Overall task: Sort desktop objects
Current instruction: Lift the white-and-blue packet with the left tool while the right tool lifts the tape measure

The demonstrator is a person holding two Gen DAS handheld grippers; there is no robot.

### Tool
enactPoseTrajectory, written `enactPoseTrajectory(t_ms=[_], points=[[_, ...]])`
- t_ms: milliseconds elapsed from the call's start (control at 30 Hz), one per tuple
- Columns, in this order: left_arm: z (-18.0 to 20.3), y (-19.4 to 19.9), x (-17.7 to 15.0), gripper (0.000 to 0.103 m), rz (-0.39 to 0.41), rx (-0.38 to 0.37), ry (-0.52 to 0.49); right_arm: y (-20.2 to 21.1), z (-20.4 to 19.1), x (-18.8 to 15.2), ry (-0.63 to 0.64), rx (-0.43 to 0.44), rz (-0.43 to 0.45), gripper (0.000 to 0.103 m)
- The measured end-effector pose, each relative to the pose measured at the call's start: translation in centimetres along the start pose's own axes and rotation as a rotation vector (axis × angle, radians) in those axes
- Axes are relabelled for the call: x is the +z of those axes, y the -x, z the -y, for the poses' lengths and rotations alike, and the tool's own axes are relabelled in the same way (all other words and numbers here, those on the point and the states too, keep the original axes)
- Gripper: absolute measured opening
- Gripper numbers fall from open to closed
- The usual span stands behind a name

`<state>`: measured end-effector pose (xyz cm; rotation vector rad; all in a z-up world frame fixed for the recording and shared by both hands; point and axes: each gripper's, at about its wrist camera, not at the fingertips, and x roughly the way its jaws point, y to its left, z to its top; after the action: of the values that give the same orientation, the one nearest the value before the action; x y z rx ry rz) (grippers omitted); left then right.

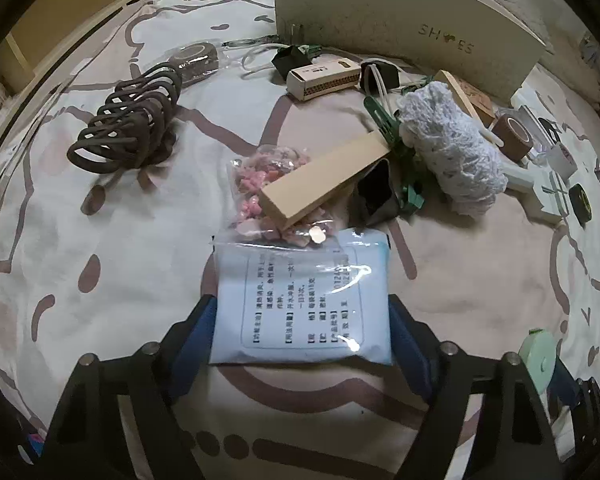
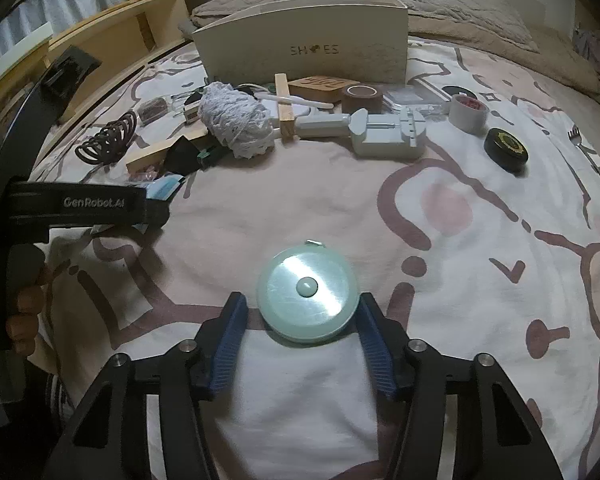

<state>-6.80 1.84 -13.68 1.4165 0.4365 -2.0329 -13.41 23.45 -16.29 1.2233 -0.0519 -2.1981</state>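
Fingers (image 1: 198, 328) flank blue sachet (image 1: 300, 300); right gripper (image 2: 302, 316) brackets green tape measure (image 2: 308, 292)

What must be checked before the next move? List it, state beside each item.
1. Left gripper around the blue packet, pads against both side edges: ok.
2. Packet free to lift: the bag of pink beads overlaps its far edge, and a wooden block lies on that bag: not ok.
3. Tape measure centred in the right gripper: ok.
4. Right grip firm: one finger touches the rim, the other seems a sliver away: cannot tell.
5. Grippers apart from each other: ok.
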Motion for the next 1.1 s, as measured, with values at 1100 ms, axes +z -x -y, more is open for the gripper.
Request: enactPoseTrajectory(t_ms=[1100], points=[[2.5,5.0,-2.7,0.073,0.133,-0.097,-0.177,2.8,-1.2,2.1,0.011,-0.076,0.068,0.05]])
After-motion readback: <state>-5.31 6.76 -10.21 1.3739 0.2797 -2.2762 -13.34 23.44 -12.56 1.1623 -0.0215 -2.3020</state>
